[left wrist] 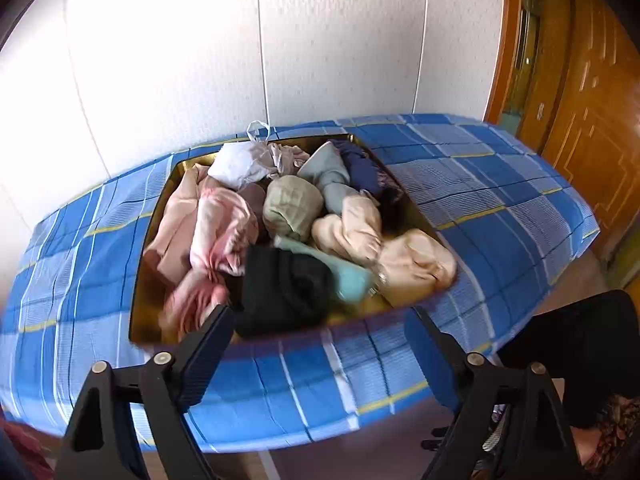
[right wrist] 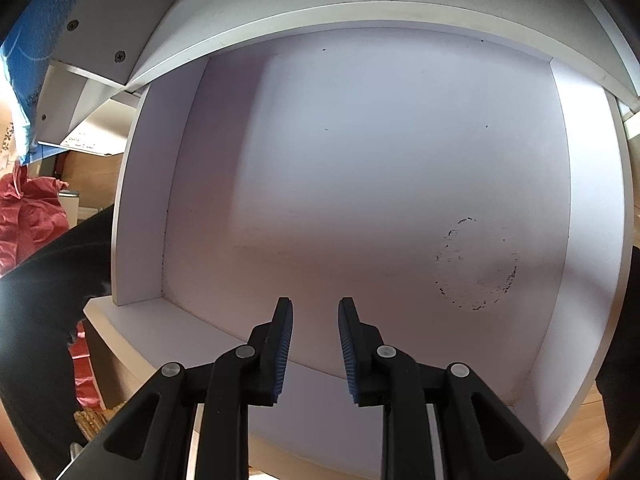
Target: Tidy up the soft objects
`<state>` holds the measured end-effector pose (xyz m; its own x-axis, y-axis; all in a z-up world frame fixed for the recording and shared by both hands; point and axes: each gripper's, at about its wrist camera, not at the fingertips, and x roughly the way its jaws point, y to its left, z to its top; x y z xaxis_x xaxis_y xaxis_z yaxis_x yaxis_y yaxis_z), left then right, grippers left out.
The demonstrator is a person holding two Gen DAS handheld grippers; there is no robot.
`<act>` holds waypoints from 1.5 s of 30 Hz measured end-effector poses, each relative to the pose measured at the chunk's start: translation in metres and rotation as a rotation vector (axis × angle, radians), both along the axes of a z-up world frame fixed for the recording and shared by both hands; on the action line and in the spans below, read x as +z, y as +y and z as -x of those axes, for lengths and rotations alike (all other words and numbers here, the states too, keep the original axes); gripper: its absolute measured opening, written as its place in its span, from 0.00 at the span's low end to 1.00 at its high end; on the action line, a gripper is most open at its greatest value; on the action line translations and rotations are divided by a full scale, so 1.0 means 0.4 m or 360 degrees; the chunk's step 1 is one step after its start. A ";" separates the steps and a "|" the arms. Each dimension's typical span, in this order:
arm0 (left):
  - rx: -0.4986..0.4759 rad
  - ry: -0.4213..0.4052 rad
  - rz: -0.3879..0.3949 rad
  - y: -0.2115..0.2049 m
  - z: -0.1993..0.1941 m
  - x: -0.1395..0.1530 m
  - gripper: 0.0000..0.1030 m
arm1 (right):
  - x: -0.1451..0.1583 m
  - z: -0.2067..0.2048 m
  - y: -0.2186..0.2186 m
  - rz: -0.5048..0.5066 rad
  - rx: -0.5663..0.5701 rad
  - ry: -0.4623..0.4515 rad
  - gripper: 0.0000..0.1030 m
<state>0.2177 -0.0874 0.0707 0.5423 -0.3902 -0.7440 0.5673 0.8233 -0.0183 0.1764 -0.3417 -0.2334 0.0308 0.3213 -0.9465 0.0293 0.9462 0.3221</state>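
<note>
A dark box with a gold lining sits on a table under a blue checked cloth. Soft clothes are heaped in it: pink pieces, a white one, an olive bundle, a grey one, navy cloth, beige pieces, a teal one and a black one nearest me. My left gripper hovers over the box's near edge, open wide and holding nothing. My right gripper points down into a bare white drawer, slightly open with nothing between its fingers.
White wall panels stand behind the table and a wooden door at the right. A person's black-clad leg is at the lower right. In the right wrist view a red bag and a black sleeve lie left of the drawer.
</note>
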 end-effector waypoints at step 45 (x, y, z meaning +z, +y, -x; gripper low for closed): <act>0.0872 -0.0051 0.0256 0.172 0.470 0.004 1.00 | 0.690 0.356 0.063 0.0377 -0.0156 -0.1337 0.75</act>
<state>0.0298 -0.0188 0.0724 0.7189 -0.1528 -0.6781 0.0608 0.9856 -0.1577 0.0341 -0.3167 0.0428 0.7644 0.0787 -0.6399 -0.0449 0.9966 0.0690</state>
